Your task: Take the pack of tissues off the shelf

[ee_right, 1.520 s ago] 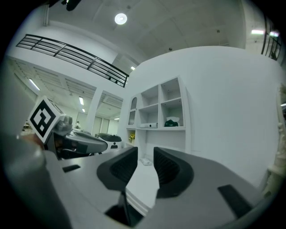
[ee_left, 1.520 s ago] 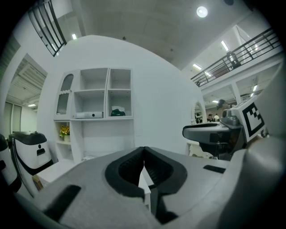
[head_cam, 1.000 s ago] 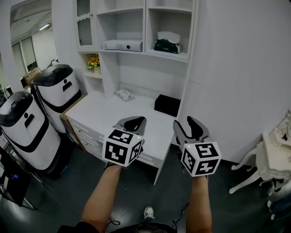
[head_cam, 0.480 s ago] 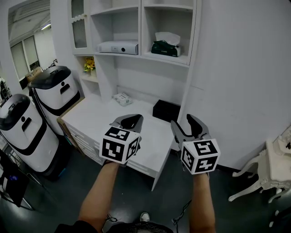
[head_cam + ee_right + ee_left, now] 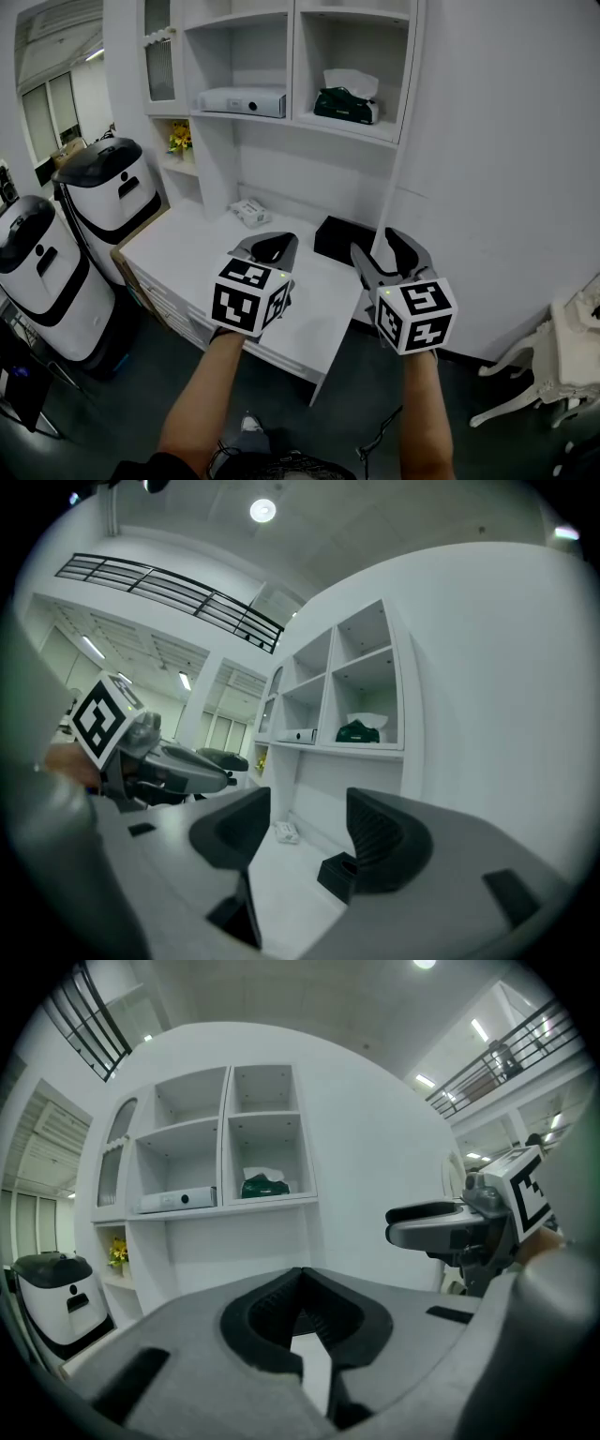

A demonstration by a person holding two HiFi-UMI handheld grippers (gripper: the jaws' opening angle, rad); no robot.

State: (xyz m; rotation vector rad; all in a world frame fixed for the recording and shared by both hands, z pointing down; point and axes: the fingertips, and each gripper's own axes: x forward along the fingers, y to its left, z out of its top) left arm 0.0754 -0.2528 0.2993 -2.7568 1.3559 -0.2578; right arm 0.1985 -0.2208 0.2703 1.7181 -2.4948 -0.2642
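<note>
The pack of tissues (image 5: 347, 103) is dark green with a white tissue sticking out of its top. It stands in the right compartment of the white shelf (image 5: 352, 127), far above and beyond both grippers. It also shows in the left gripper view (image 5: 265, 1185) and the right gripper view (image 5: 359, 730). My left gripper (image 5: 272, 247) hovers over the desk with its jaws shut on nothing (image 5: 300, 1274). Beside it my right gripper (image 5: 386, 246) has its jaws opening wide, with nothing between them (image 5: 307, 808).
A white desk (image 5: 187, 253) below the shelf carries a black box (image 5: 342, 239) and a small white pack (image 5: 249, 212). A white flat device (image 5: 242, 101) lies in the left compartment. Two white-and-black bins (image 5: 117, 187) stand at the left, a white chair (image 5: 562, 347) at the right.
The view has drawn closer to the shelf. The right gripper's jaws have spread wider. Both grippers sit a little higher over the desk's front.
</note>
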